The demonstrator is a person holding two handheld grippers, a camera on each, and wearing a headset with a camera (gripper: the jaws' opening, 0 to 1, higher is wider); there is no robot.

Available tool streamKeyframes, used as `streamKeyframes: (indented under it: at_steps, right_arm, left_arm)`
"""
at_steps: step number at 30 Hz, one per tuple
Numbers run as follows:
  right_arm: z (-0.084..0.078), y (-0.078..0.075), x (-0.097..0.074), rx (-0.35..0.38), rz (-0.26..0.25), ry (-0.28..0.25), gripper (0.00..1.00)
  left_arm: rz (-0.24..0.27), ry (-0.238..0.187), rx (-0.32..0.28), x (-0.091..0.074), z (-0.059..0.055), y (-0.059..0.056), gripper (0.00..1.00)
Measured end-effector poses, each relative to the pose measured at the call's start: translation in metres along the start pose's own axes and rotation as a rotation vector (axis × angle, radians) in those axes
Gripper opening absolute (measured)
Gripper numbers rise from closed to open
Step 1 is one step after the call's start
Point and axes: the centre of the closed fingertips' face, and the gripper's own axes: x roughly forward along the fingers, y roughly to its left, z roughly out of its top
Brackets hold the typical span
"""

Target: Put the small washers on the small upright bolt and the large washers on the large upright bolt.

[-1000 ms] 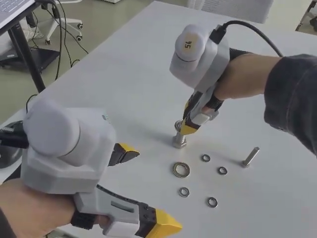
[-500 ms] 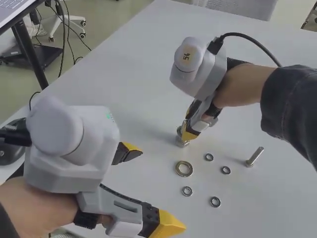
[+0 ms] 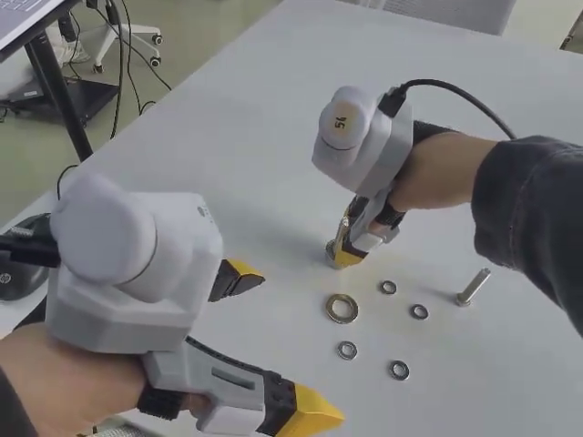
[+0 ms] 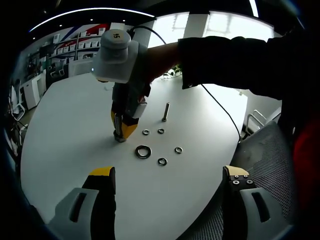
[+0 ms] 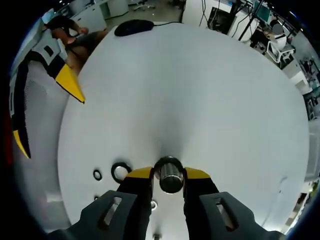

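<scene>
Your right gripper (image 3: 343, 252) is nose-down on the white table (image 3: 255, 109). Its own view gives you what the head view hides: the jaws are drawn in tight on either side of the large bolt (image 5: 171, 176), which is seen end-on and stands upright between the yellow tips. The head view gives you the layout beside it. One large washer (image 3: 342, 309) lies flat near that bolt on your side, four small washers (image 3: 389, 288) are spread flat to its right and nearer you, and the small bolt (image 3: 473, 286) sits further right, apart from them all. In the left gripper view that small bolt looks to be standing upright. Your left gripper (image 4: 169, 175) hangs close to you, jaws wide apart and holding nothing. A yellow sticker (image 3: 341, 120) on the right gripper reads 54.
</scene>
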Motion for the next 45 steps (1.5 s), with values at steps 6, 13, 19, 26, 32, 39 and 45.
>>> streamKeyframes:
  at_steps: [6, 13, 19, 26, 32, 39, 45]
  right_arm:
    - [0.000, -0.001, 0.001, 0.005, 0.002, -0.007, 0.24]
    - [0.000, 0.000, 0.001, 0.011, 0.005, -0.009, 0.24]
    - [-0.002, 0.001, 0.000, 0.022, 0.008, -0.011, 0.27]
    - [-0.005, 0.000, -0.001, 0.043, 0.011, -0.024, 0.32]
    - [-0.008, -0.002, -0.006, 0.065, 0.012, -0.039, 0.37]
    - [-0.013, -0.001, -0.012, 0.086, 0.004, -0.046, 0.40]
    - [-0.015, 0.002, -0.015, 0.096, 0.004, -0.053, 0.41]
  left_arm:
    - [-0.004, 0.001, -0.001, 0.001, -0.001, -0.001, 0.88]
    - [-0.005, 0.001, -0.001, 0.001, -0.001, -0.001, 0.88]
    - [-0.006, 0.001, -0.001, 0.001, -0.001, -0.001, 0.88]
    - [-0.008, 0.001, 0.002, 0.001, -0.001, 0.000, 0.88]
    - [-0.008, 0.001, 0.004, 0.002, 0.000, -0.001, 0.88]
    - [-0.009, 0.003, 0.009, 0.002, 0.000, -0.002, 0.88]
    - [-0.010, 0.002, 0.010, 0.002, 0.001, -0.002, 0.88]
